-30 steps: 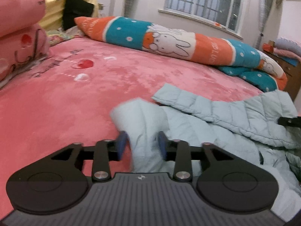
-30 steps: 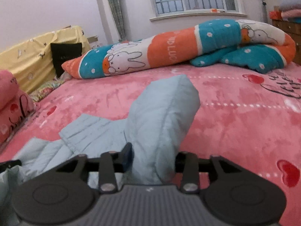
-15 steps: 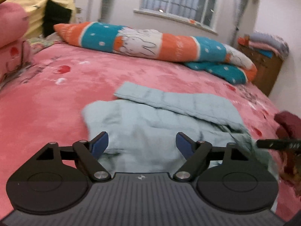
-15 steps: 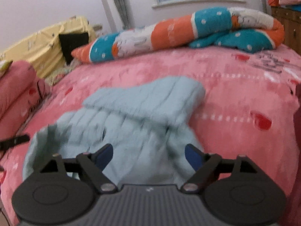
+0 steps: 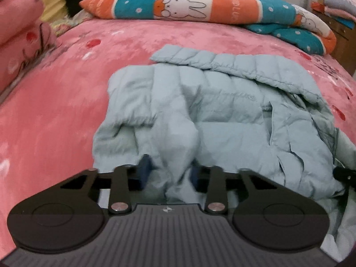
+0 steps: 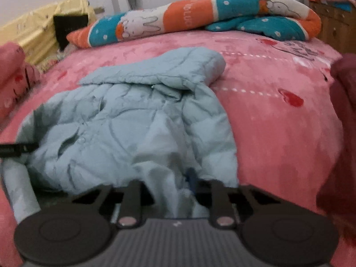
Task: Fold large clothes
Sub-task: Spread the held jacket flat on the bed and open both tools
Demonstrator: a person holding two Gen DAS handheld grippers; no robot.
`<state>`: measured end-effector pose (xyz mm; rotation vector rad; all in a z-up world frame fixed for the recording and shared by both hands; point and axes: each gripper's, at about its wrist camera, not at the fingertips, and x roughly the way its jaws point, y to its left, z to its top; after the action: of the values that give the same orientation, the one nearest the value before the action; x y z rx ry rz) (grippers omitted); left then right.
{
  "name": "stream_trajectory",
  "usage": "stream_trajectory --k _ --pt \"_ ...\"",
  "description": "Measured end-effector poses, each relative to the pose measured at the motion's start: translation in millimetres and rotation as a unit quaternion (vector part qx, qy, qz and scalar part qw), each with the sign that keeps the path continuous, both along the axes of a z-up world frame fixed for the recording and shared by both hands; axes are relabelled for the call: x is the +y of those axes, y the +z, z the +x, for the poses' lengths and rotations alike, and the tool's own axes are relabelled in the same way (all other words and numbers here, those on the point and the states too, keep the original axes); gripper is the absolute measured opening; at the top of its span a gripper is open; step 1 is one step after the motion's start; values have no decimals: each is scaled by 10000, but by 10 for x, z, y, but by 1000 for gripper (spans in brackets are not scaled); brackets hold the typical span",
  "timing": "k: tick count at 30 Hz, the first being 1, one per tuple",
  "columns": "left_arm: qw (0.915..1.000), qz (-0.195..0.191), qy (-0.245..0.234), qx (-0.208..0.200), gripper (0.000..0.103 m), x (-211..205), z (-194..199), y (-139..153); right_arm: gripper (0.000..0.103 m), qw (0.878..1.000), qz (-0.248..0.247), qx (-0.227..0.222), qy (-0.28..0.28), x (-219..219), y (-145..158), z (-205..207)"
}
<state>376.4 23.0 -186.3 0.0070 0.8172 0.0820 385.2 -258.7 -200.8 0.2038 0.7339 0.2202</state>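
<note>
A pale blue quilted puffer jacket lies crumpled on the pink bedspread, with one sleeve folded across its far edge. My left gripper is closed on a bunch of the jacket's near edge. In the right wrist view the same jacket lies ahead, and my right gripper is closed on a fold of its near hem. The tip of the other gripper shows at each view's side edge.
A long orange, teal and white rabbit-print bolster lies along the far side of the bed. Pink folded bedding is stacked at the left, with a yellow cover behind it. A wooden dresser stands at the far right.
A second ago both grippers held the sleeves. Half a second ago both stood open above the jacket. Now both have dropped to the jacket's near edge and closed on its fabric.
</note>
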Motion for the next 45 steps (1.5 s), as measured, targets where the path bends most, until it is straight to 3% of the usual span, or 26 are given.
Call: stream_trajectory --k 3,7,15,28,31,33,38,43,45 --pt "9999 -158 26 -60 15 20 -197 18 0 9992 277 -250 105 -97 52 -221" --pt "9996 -281 -36 -83 6 -38 -455 79 0 9967 438 -595 337 -129 181 -545" --pt "9984 -482 -287 -39 2 -48 -1237 238 0 9940 247 -787 714 -215 345 -1198" --pt "9950 -521 -827 215 1 -248 -2059 318 0 9954 459 -605 591 -500 401 -2023" --pt "9931 -497 -1009 344 2 -278 -2194 305 0 9962 495 -469 539 -591 428 -2225" --pt "9918 -481 -1090 456 3 -272 -2311 280 0 9964 570 -142 606 -638 384 -2289" --pt "9904 -529 -1123 608 8 -232 -2348 325 7 9961 542 435 543 -692 251 -2375" --pt "9903 -472 -1223 465 40 -207 -2505 510 54 9948 643 506 609 -748 330 -2475" --pt "9906 -402 -1257 351 49 -223 -2562 604 60 9946 623 493 672 -760 357 -2544"
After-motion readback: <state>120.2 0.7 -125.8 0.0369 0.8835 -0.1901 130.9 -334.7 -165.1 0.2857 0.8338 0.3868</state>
